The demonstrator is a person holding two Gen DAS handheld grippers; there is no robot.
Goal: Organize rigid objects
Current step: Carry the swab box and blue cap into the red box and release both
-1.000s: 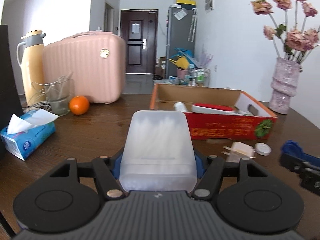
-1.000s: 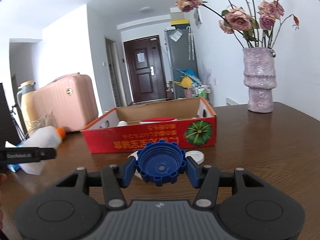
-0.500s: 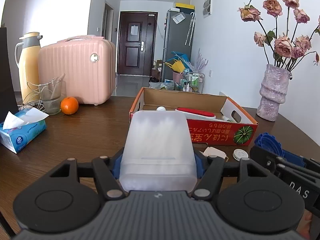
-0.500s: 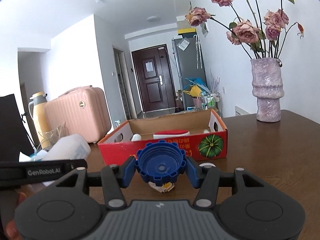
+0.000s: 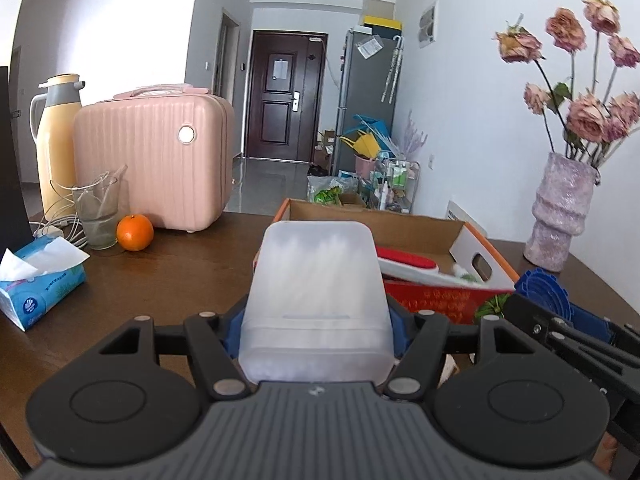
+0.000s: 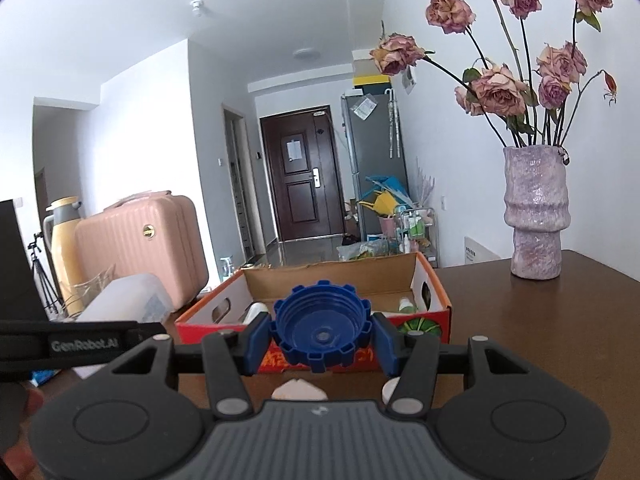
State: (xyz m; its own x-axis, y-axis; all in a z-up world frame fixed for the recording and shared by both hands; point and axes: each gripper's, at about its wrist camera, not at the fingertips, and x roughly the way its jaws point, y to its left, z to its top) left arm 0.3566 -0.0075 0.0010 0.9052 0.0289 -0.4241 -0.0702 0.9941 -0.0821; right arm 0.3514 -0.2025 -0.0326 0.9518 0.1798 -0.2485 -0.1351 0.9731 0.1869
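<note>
Dark wood table (image 5: 180, 264), big pink suitcase (image 5: 154, 160) at the far left with a yellow thermos (image 5: 60, 140) beside it, purple vase (image 6: 536, 212) of dried roses far right. Mid-table sits the red cardboard box (image 6: 438, 312), open top, already holding a red-and-white item (image 5: 406, 262) and a small white bottle (image 6: 406, 305). Tissue pack (image 5: 40, 284), glass (image 5: 98, 216) and orange (image 5: 135, 232) are off to the left, well apart from the box.

Left gripper (image 5: 316, 332) is clamped on a frosted translucent container (image 5: 316, 300), raised above the table just short of the box's near wall. Right gripper (image 6: 320, 340) pinches a blue ridged cap (image 6: 322, 326) by its sides, open face toward the camera, also held up in front of the box. Two small white bits (image 6: 298, 390) lie on the table below it.

Step looks like carrying both pieces to the box. To do it well: carry each clear over the near wall before lowering, aim for bare cardboard away from the items already inside, release low so nothing bounces, and go one hand at a time since the two grippers sit close together.
</note>
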